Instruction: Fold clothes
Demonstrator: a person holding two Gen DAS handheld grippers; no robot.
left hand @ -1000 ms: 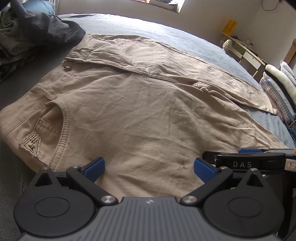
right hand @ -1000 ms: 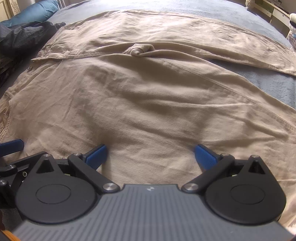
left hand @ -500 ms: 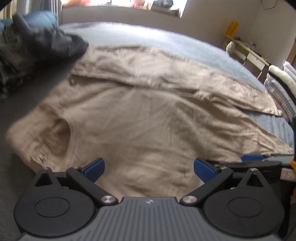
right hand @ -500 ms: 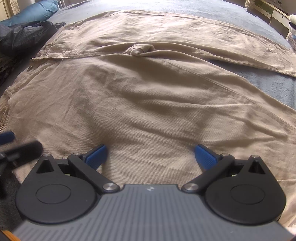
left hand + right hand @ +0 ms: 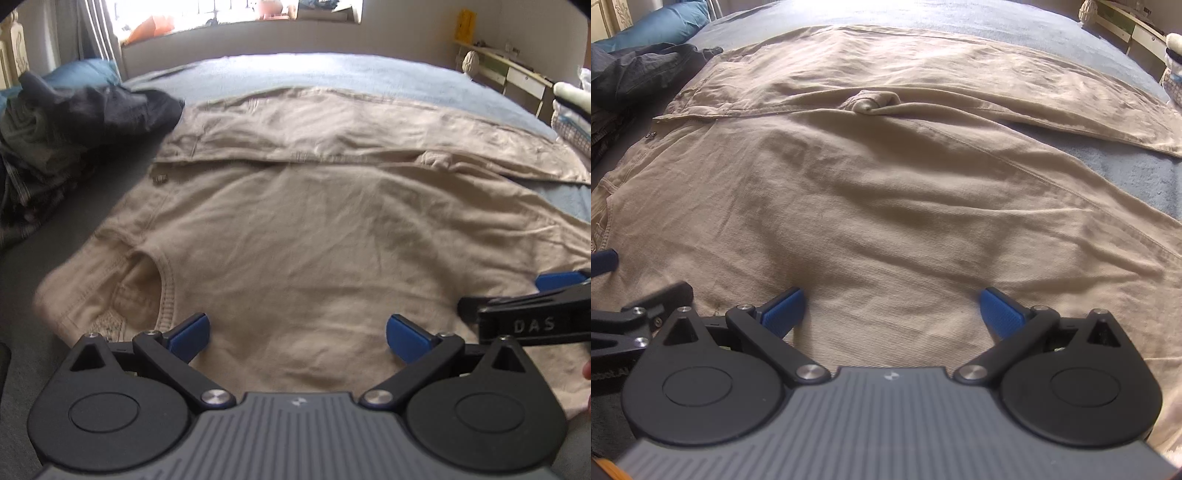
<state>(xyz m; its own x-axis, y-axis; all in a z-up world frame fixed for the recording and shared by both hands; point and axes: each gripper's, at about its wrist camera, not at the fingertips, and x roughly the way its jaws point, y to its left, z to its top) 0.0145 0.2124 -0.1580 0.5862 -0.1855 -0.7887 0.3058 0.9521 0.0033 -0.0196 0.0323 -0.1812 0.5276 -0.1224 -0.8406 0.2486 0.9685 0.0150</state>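
We hold the left gripper [image 5: 297, 332] and right gripper [image 5: 890, 308] jaws apart over the beige trousers [image 5: 886, 192]; bare bed [image 5: 332, 72] at 12 o'clock

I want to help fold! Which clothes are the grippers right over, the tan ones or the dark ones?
The tan trousers, spread flat on the bed. Both the left gripper and right gripper hang open above them. The dark clothes sit crumpled in a pile off to the left.
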